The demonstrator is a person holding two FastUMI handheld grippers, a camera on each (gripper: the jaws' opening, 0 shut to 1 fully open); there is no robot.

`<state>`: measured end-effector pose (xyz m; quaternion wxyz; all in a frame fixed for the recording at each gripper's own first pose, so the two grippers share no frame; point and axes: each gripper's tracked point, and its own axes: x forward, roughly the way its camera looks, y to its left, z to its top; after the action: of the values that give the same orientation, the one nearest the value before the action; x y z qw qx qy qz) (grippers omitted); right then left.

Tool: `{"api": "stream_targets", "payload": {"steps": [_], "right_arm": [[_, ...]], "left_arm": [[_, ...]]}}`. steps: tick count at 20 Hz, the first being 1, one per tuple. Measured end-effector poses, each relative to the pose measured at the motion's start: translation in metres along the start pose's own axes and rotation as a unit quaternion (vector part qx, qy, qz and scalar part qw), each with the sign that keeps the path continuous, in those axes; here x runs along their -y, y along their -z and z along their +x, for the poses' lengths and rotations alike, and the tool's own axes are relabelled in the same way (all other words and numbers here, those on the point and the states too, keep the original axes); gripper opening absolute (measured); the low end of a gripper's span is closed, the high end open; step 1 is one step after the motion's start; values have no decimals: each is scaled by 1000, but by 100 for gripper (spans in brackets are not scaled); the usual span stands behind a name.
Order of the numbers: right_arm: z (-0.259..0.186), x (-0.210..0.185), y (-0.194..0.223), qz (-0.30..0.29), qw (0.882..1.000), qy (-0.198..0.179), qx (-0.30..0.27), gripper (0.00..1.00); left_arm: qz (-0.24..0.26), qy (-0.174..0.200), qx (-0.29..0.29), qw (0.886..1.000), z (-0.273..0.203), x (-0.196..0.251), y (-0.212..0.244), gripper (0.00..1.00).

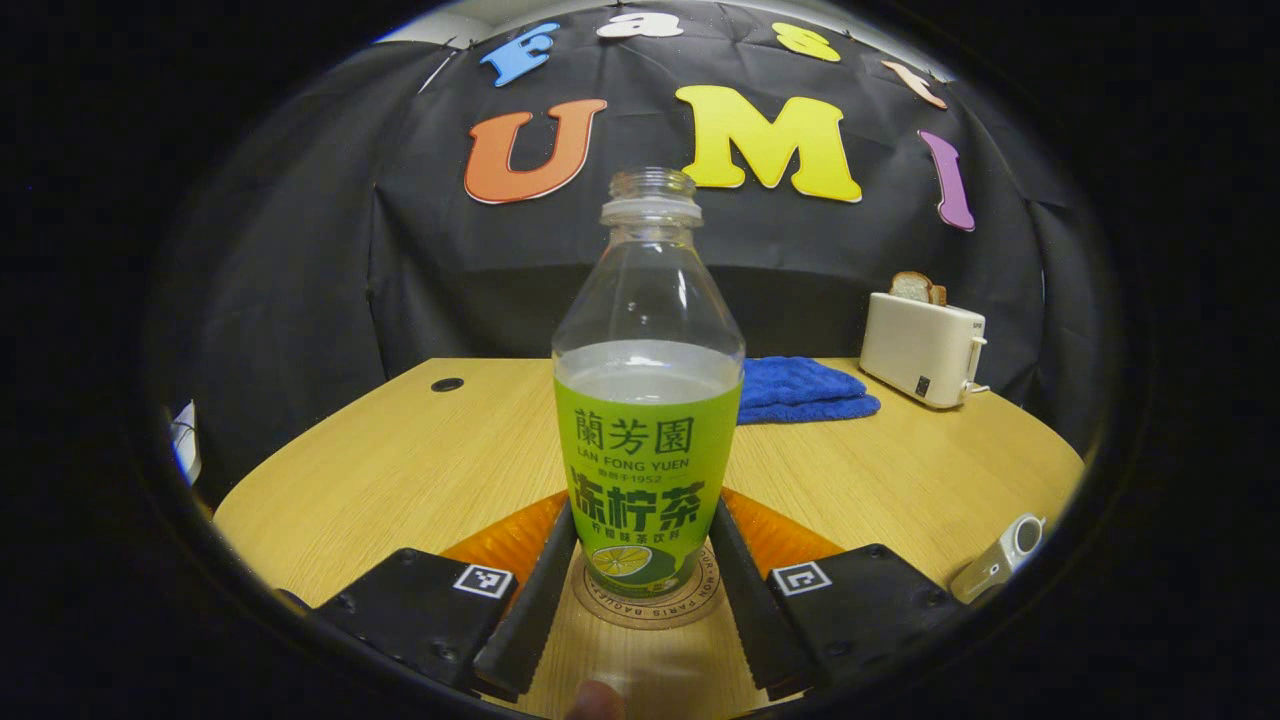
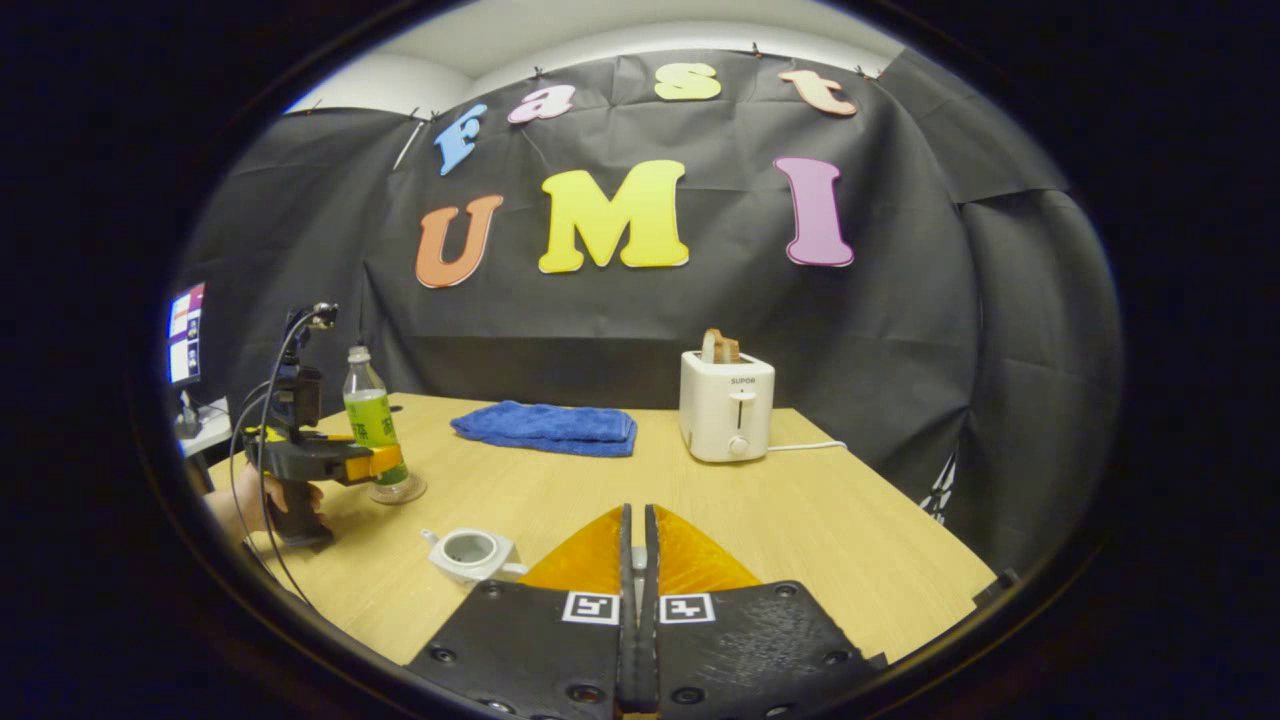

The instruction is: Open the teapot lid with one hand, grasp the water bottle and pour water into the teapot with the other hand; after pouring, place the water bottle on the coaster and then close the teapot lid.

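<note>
Water bottle (image 1: 648, 400): uncapped, clear, green label, half full, upright.

Clear, glossy plastic on the water bottle (image 1: 648, 400), wrapped low down in a smooth printed film label. Pale wood-grain laminate, smooth and faintly sheened, on the counter (image 1: 400, 470). Round coaster (image 1: 648, 600) under the bottle, matt, wood or cork by its look, with printed lettering. Thick, nubbly terry cloth on the folded blue towel (image 2: 548, 428), far across the counter. Smooth, satin cream plastic on the toaster (image 2: 727, 405), with rough-crusted bread on top. Glazed, glossy white ceramic on the teapot (image 2: 470, 552). Matt, creased black cloth on the booth wall (image 2: 900, 330).
</note>
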<state>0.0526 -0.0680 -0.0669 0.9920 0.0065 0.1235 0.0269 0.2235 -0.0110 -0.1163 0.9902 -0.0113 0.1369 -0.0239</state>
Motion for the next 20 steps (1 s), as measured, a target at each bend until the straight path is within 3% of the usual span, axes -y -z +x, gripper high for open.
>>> {"api": "stream_targets", "payload": {"steps": [4, 6, 10, 20], "right_arm": [[-2, -4, -3, -2, 1000, -3, 4, 0], [-1, -10, -4, -3, 1000, -10, 5, 0], [3, -32, -11, -10, 999, -32, 12, 0], [30, -116, -9, -28, 992, -120, 18, 0]], "left_arm": [[-5, 2, -16, 1000, -6, 3, 8, 83], [-4, -9, -14, 1000, -12, -2, 6, 100], [-10, -14, -5, 1000, -40, -7, -4, 100], [-19, -57, 86, 994, -153, -46, -46, 100]]}}
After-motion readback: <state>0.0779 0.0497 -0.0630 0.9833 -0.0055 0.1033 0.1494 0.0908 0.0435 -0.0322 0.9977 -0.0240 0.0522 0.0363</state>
